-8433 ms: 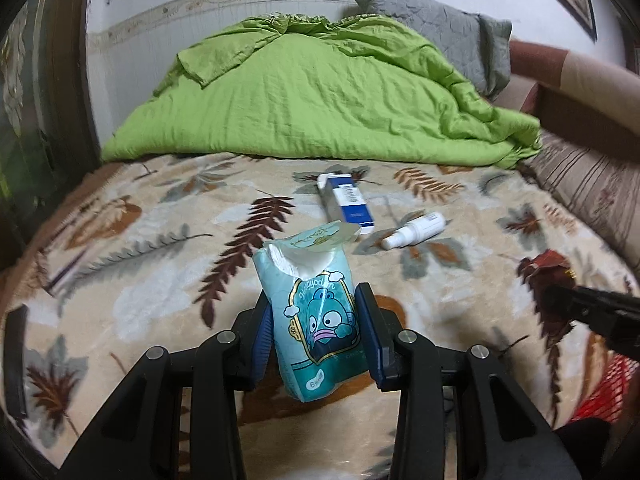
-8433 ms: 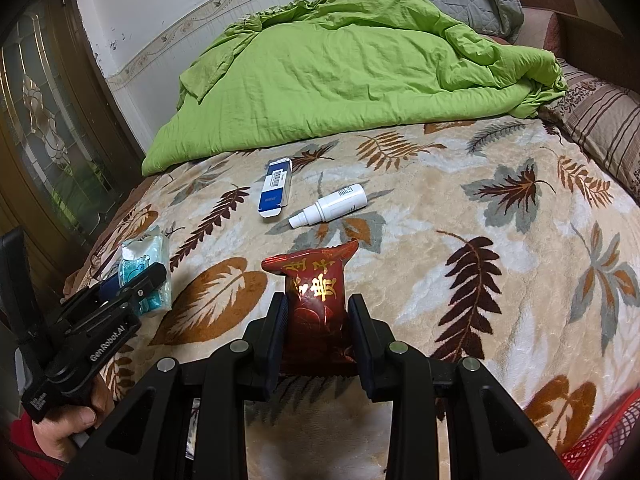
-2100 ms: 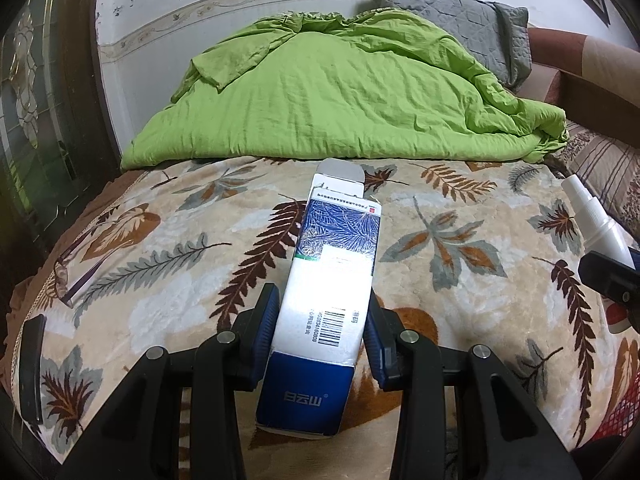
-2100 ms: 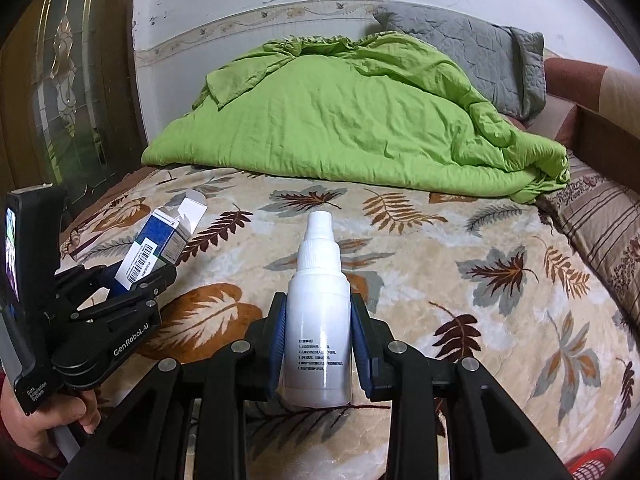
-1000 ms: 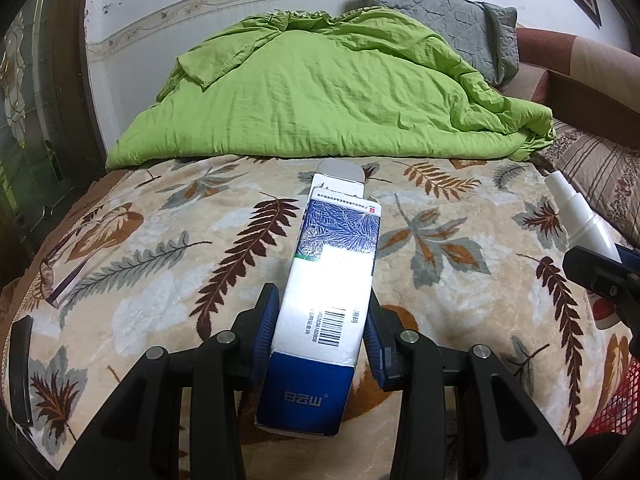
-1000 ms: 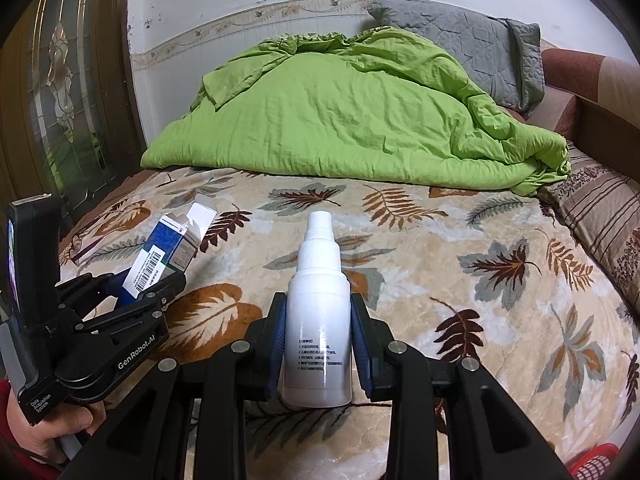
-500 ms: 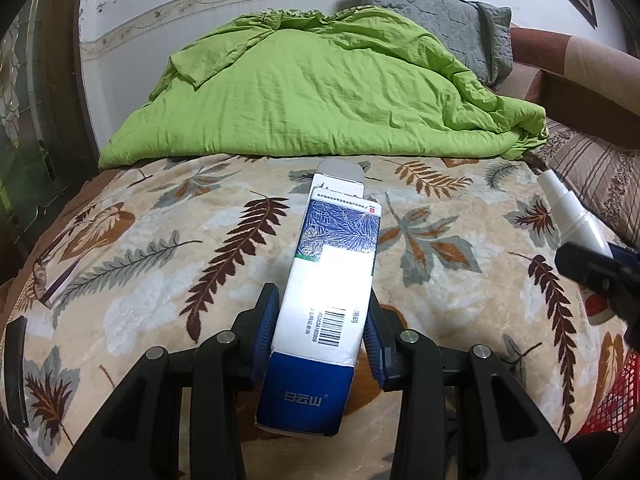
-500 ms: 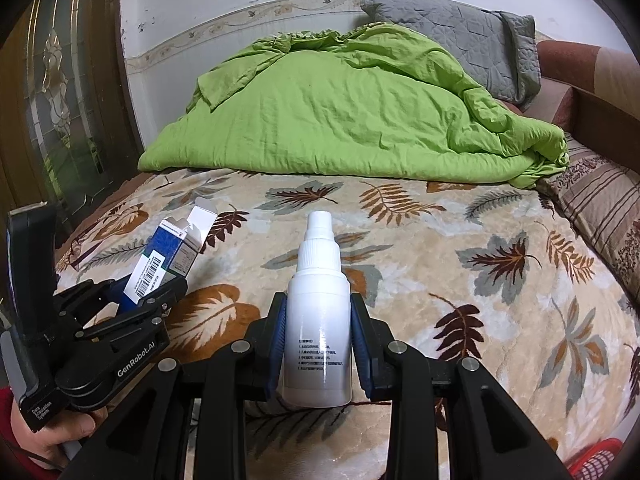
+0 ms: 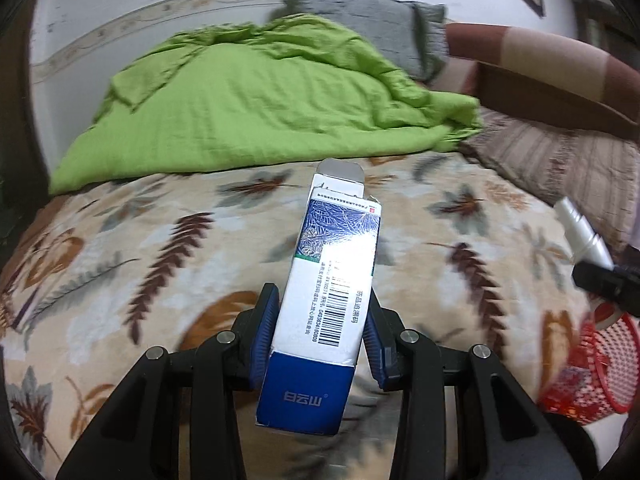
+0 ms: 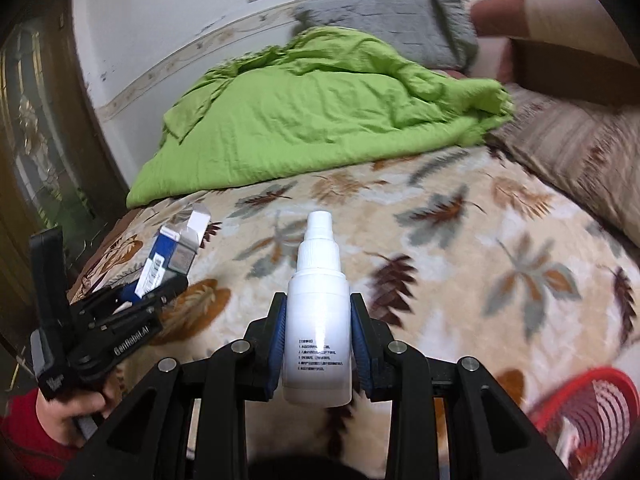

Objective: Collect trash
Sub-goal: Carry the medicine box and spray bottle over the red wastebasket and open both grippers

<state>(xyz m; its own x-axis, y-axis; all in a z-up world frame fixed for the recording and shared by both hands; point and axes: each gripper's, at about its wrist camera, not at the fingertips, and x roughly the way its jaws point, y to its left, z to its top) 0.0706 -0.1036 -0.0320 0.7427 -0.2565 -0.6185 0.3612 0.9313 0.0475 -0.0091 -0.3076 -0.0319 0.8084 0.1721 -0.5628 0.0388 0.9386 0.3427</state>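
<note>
Trash is what's left in both grips now, and none that I can see lies on the bed [image 9: 132, 248], a wide stretch of leaf-patterned blanket with a rumpled green quilt [image 9: 248, 112] heaped at the far end and a grey pillow [image 10: 384, 20] behind it. Down off the near right corner sits the red mesh basket [image 10: 592, 412], below the mattress edge and only partly in view; it looks like the bin for all this.

The left gripper [image 9: 320, 332] is pinching a blue and white carton [image 9: 324, 300] across its lower half, flap open at the far end, tilted up off the blanket. Seen from the other side, a hand [image 10: 76, 412] in a red sleeve grips its handle. The right gripper [image 10: 318, 344] is clamped on the body of a small white spray bottle [image 10: 318, 320], nozzle pointing away, standing clear of the bed.

To my eye this is the carrying step: both pieces lifted, neither yet over the basket. The next move would call for swinging each one rightward and down until it hangs above the red rim, then spreading the jaws. The bottle is the nearer of the two, so it likely goes first; the carton has to cross over without knocking the other gripper, and being long it could catch on the rim if it drops at a slant
</note>
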